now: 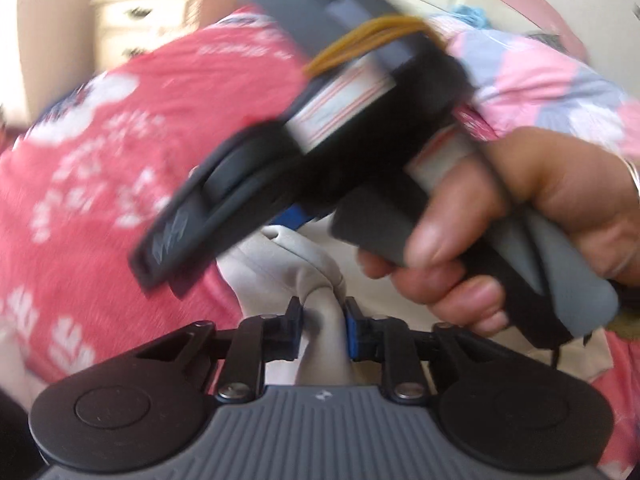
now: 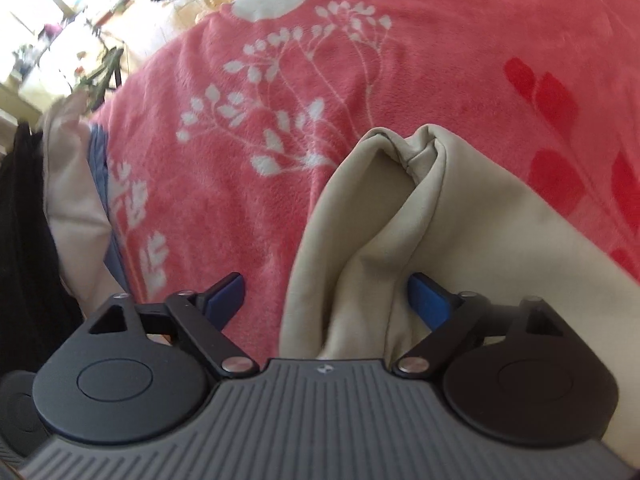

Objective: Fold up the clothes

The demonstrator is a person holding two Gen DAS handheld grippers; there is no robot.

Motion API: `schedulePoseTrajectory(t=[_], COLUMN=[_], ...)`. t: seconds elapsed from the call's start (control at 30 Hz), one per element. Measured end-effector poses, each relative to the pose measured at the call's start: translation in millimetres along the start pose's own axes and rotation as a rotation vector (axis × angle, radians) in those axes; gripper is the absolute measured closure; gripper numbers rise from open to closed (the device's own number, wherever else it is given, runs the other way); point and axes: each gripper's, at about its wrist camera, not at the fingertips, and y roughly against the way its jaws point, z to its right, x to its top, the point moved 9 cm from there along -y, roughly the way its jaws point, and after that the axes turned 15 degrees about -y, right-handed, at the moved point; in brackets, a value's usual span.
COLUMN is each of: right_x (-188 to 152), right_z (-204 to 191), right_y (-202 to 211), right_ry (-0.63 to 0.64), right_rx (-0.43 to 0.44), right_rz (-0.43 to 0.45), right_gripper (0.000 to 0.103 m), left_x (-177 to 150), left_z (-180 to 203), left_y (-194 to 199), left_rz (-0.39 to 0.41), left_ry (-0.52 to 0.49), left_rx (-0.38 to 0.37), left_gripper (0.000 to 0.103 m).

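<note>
A beige garment (image 2: 420,232) lies on a pink blanket with white flower print (image 2: 280,100). In the left wrist view my left gripper (image 1: 323,328) is shut on a pinched-up fold of the beige garment (image 1: 320,280), its blue-padded fingers (image 1: 354,332) pressing on both sides. Just above it a hand (image 1: 520,216) holds the right gripper's body (image 1: 304,148), blurred, pointing down-left. In the right wrist view my right gripper (image 2: 326,300) stands open, its jaws wide apart over a raised fold of the garment that lies between them untouched.
The pink blanket (image 1: 100,160) covers the bed all round. A pink and grey patterned cloth (image 1: 540,76) lies at the far right. A cream dresser (image 1: 144,20) stands behind the bed. Dark and pale fabric (image 2: 60,200) sits at the bed's left edge.
</note>
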Motion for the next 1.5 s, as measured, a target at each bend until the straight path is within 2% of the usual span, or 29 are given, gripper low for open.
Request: schedulePoseTrajectory(t=[0.07,0.1,0.17,0.27,0.47,0.67,0.87,1.0,1.2,1.5], right_x=[-2,-2,-2,3,2,-9,-31,-55,-96,-148], right_z=[6,12,25,41,64,103,151,183,243,330], right_y=[6,10,19,32,69,127,175,202,229,227], right_ry=[0.038,0.044,0.031,-0.033,-0.179,-0.307,-0.467,-0.55,-0.66,-0.832], right_rx=[-0.03,-0.027,-0.011,0.052,0.227,0.321,0.42,0.435,0.391,0.323], right_rz=[0.022,0.027,0.034,0.042,0.111,0.233,0.363,0.448,0.532,0.553], right_gripper=[0.045,0.05,0.07,0.082,0.088,0.09,0.09,0.09,0.09,0.09], left_x=[7,11,17,25,40,62,81,90,94,86], left_z=[11,15,22,33,58,91,139,174,231,304], left_y=[1,1,1,4,14,24,23,17,-6,-59], left_rz=[0.026,0.041,0.057,0.086,0.138,0.189,0.206,0.215,0.184,0.1], left_ry=[-0.021,-0.029,-0.042,-0.059,-0.092,-0.122,-0.205,-0.269,-0.339,-0.419], left_rx=[-0.022,-0.035,-0.045,-0.062,-0.117,-0.237,-0.35,-0.426,-0.544,-0.651], left_gripper=[0.083,0.084,0.084,0.084,0.086,0.086,0.086,0.086,0.086,0.086])
